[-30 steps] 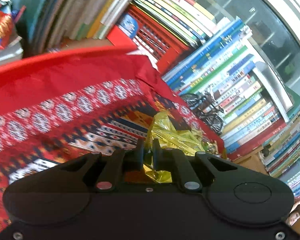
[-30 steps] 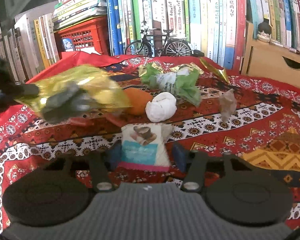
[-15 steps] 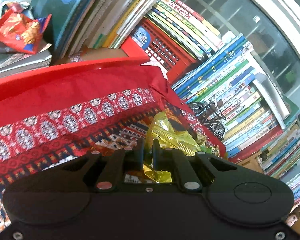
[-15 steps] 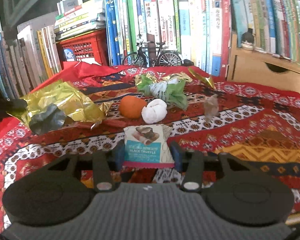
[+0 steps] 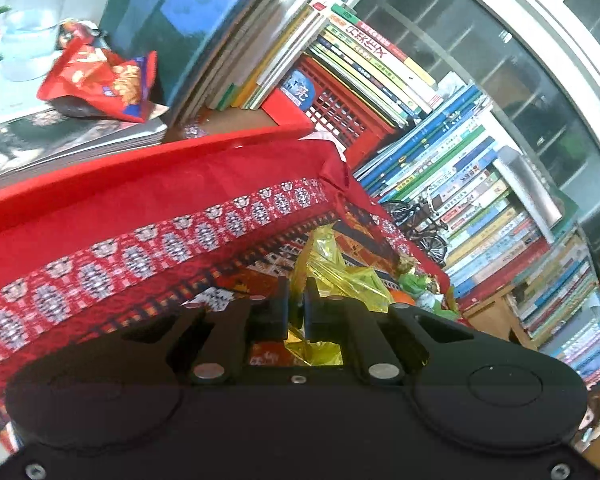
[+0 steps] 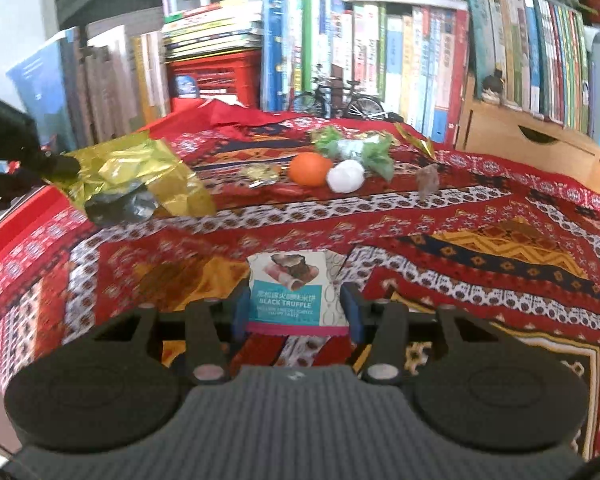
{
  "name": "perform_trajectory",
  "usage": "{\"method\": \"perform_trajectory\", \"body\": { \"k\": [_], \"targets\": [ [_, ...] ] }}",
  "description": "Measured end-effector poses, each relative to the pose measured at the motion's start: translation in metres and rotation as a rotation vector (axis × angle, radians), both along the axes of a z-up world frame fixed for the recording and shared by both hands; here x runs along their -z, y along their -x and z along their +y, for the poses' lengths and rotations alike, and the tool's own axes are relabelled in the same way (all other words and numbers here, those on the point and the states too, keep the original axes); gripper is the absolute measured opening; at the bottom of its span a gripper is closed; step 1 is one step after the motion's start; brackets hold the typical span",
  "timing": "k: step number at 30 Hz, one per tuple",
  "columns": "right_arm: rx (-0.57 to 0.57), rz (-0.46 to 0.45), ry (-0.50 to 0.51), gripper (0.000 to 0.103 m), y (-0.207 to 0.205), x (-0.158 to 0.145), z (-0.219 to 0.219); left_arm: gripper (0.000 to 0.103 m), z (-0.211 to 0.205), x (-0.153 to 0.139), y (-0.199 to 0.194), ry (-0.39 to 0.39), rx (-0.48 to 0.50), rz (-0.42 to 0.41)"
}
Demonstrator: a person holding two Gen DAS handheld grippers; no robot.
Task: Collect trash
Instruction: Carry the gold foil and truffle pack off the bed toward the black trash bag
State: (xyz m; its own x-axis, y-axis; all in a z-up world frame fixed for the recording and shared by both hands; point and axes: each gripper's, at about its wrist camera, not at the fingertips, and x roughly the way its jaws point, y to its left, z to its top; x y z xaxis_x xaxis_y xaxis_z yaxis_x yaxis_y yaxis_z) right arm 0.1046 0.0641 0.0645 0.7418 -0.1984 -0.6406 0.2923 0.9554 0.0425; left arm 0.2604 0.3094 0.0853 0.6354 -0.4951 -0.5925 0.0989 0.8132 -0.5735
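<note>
Currently both tools carry trash — a transport step. Nearest, the right gripper [image 6: 296, 310] has its fingers closed on the sides of a teal snack packet [image 6: 290, 294], apparently held above the patterned surface [image 6: 500, 248]. Left of it, the left gripper [image 5: 296, 312] has its fingers pinched together on a gold foil wrapper [image 6: 140, 178]. Farther back lie an orange [image 6: 309, 168], a white paper wad [image 6: 345, 175] and green wrappers [image 6: 374, 152], uncollected. Next move: locate a bin — none is visible — and release there.
</note>
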Motion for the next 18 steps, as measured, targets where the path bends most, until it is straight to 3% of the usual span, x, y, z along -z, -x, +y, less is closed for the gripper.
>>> {"method": "perform_trajectory", "body": {
  "k": [18],
  "targets": [
    [-0.092, -0.023, 0.008, 0.051, 0.079, -0.022, 0.072, 0.006, 0.072, 0.004, 0.102, -0.092, 0.134, 0.002]
  ]
}}
